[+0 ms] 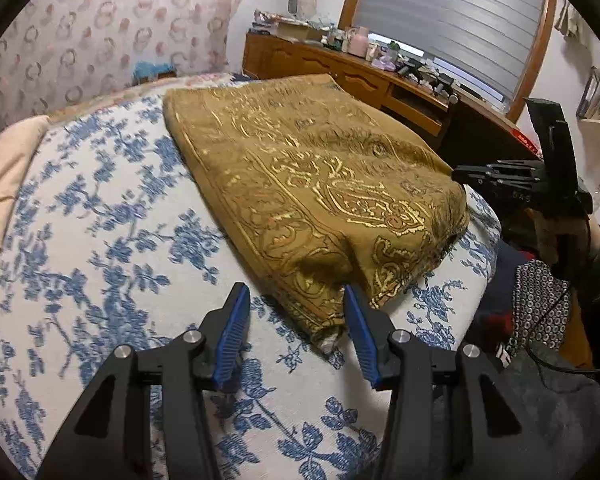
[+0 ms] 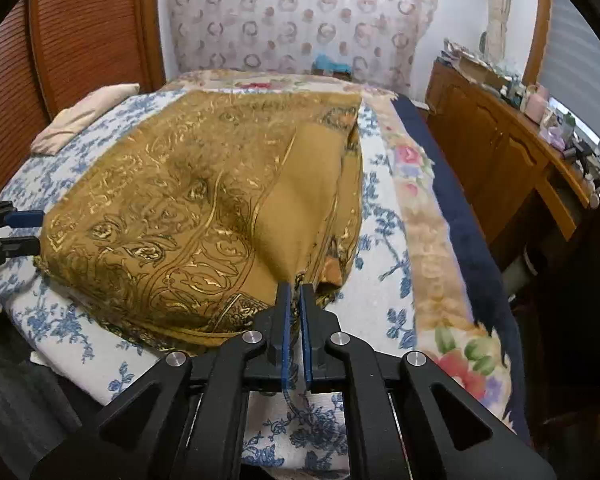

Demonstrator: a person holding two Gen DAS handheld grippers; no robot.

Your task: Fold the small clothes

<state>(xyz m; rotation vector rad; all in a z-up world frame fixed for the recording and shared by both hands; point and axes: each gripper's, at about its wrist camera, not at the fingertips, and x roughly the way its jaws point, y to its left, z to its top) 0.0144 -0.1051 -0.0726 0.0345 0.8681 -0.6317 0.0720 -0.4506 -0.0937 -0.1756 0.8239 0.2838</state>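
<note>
My right gripper (image 2: 295, 294) has its jaws clamped tight on the near corner of the folded mustard-gold cloth with gilt scrollwork (image 2: 188, 200), which lies on the bed with the white-and-blue floral cover (image 2: 384, 216) near its foot edge. My left gripper (image 1: 296, 300) hangs with jaws half apart, straddling the cloth's other near corner, gripping nothing.

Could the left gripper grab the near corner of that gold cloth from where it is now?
Probably yes. The left gripper is open, and the gold cloth's near corner already lies between its fingers on the bedspread, with nothing in the way. The right gripper pinches another edge, well clear.
</note>
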